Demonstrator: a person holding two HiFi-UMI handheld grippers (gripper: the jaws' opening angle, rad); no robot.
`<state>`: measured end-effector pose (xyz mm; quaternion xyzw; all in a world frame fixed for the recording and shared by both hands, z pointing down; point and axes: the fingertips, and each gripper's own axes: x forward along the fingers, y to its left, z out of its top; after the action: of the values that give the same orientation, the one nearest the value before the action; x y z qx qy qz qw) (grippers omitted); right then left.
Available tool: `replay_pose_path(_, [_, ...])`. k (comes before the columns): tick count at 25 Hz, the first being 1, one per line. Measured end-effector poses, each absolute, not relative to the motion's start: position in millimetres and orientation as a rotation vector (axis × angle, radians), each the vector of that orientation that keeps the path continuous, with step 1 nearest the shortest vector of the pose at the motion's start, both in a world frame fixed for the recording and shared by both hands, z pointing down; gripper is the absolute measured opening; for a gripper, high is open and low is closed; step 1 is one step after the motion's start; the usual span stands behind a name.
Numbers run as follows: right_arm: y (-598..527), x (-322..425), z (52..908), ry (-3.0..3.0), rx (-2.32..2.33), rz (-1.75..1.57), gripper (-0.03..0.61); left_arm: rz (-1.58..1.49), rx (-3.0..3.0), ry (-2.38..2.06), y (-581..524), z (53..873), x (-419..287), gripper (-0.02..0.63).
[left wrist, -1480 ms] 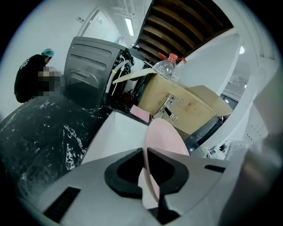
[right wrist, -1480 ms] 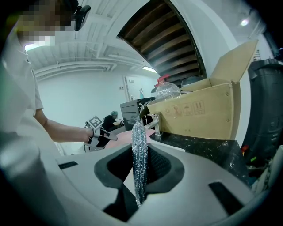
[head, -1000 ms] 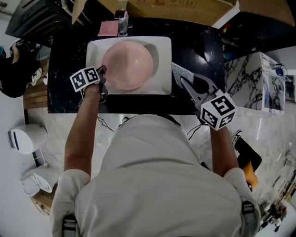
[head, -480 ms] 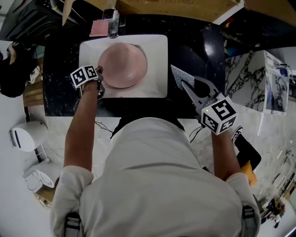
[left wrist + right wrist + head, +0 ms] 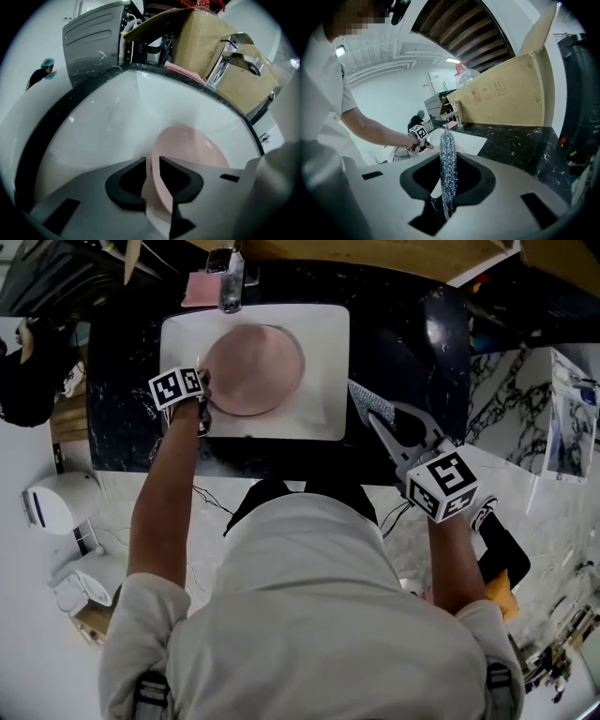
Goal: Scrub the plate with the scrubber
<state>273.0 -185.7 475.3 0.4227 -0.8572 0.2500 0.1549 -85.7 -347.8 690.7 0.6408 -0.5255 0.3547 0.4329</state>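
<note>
The pink plate (image 5: 253, 369) sits in the white sink (image 5: 323, 418) near the worktop's (image 5: 412, 343) back edge. To scrub it well, its left rim probably needs a firm hold while the scrubber (image 5: 366, 399) is brought flat onto its face. The left gripper (image 5: 203, 385) is releasing, its jaws opening with the plate's rim between the pads, and the right gripper (image 5: 373, 416) is clenched on the scrubber over the dark worktop right of the sink.
</note>
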Motion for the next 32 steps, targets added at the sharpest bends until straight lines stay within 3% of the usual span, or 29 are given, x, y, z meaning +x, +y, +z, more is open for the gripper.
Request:
replay_pose_path(15, [-140,200,451,-2.436,1.273,0.495,0.078,0.679,2.208,-1.225,-300,535,-66,0.116])
replay_pose_path(26, [-25,97,404,-2.398,1.482,0.337,0.078,0.412,2.58,-0.992,-125,418,-126,0.14])
replay_pose_path(32, [51,54,400,-2.368,1.576,0.378,0.078,0.471,2.704,-0.888,-26,402,-166,0.147])
